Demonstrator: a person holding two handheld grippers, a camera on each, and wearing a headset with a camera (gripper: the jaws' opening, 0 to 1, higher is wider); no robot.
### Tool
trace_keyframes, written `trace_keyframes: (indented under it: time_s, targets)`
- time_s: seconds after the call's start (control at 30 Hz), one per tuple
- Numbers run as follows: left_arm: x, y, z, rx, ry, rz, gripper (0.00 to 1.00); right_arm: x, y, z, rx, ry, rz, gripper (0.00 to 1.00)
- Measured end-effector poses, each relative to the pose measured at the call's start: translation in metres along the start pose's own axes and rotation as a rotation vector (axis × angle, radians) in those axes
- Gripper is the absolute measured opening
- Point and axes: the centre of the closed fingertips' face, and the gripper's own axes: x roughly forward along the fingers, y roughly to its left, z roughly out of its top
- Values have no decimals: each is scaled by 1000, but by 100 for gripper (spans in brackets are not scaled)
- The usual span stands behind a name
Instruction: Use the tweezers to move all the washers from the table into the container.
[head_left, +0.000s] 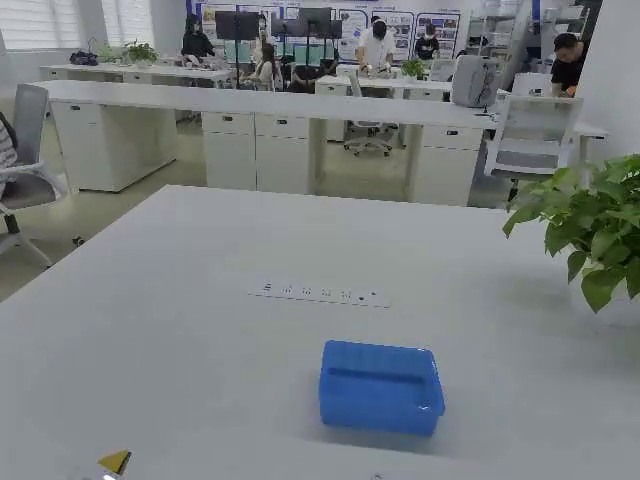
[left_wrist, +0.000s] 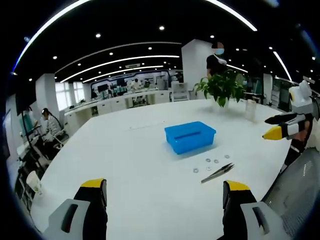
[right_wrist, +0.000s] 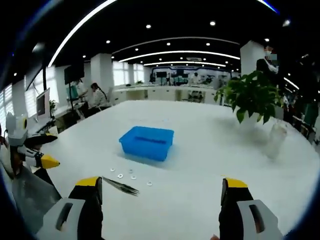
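A blue container (head_left: 380, 385) stands on the white table (head_left: 180, 330). Several small washers (left_wrist: 207, 161) lie on the table just in front of the container (left_wrist: 190, 136), and the metal tweezers (left_wrist: 217, 172) lie beside them. My left gripper (left_wrist: 164, 192) is open and empty, held back from them. My right gripper (right_wrist: 162, 187) is also open and empty; the tweezers (right_wrist: 120, 186) lie just ahead of its left finger, with the washers (right_wrist: 131, 173) and container (right_wrist: 147, 142) beyond. A gripper's yellow fingertip (head_left: 115, 461) pokes in at the lower left.
A potted plant (head_left: 590, 225) stands at the table's right side. A power strip (head_left: 320, 293) is set into the table beyond the container. Desks, chairs and people fill the room behind. The other gripper (left_wrist: 274, 127) hangs at the right, off the table's edge.
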Motion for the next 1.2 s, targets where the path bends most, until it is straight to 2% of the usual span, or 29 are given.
trace_keyframes:
  time_s: [0.13, 0.3, 0.57, 0.83, 1.2]
  targets:
    - [-5, 3, 9, -22, -16, 1, 99, -1, 2, 2, -16, 3, 4, 97]
    - [-7, 1, 12, -20, -13, -7, 99, 0, 3, 4, -3, 1, 16, 97]
    - [-6, -4, 9, -12, 5, -19, 99, 0, 0, 3, -7, 8, 9, 97]
    - [-6, -5, 9, -17, 3, -23, 99, 0, -4, 1, 13, 8, 5, 96]
    - [-5, -9, 3, -6, 29, -33, 99, 3, -2, -2, 8, 24, 18, 96]
